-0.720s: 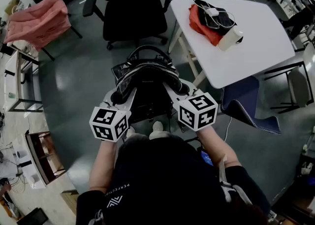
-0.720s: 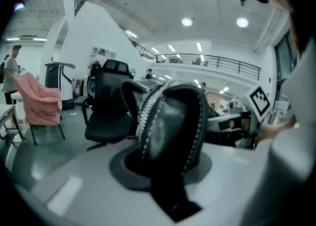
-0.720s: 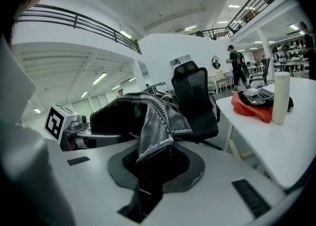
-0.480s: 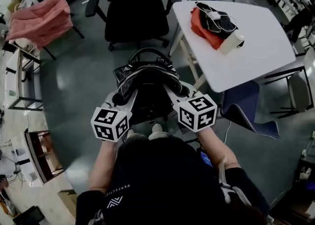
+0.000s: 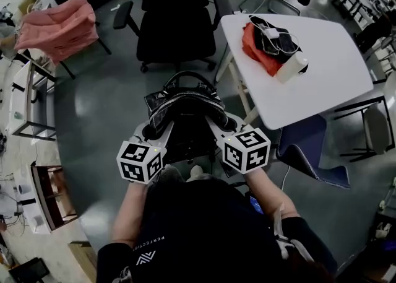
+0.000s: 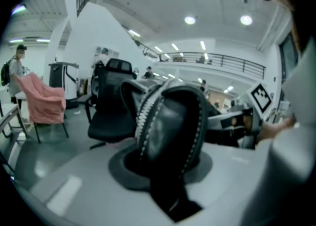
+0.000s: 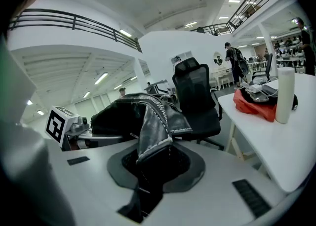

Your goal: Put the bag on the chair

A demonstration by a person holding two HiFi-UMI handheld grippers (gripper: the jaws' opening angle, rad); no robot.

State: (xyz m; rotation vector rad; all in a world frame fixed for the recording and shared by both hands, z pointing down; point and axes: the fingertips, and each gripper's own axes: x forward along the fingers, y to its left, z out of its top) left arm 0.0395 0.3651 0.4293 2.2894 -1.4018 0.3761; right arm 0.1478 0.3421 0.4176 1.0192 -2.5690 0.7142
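A black bag [image 5: 184, 111] is held by the left gripper [image 5: 150, 130] and the right gripper [image 5: 223, 123], near a black chair [image 5: 176, 18].

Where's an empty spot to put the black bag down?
The seat of the black chair ahead is bare. The white table is bare on its near half, this side of the orange cloth; that far corner is crowded.

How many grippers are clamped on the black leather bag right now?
2. The left gripper is shut on the left end of the black leather bag, the right gripper on its right end. Both grips show plainly; neither is hidden.
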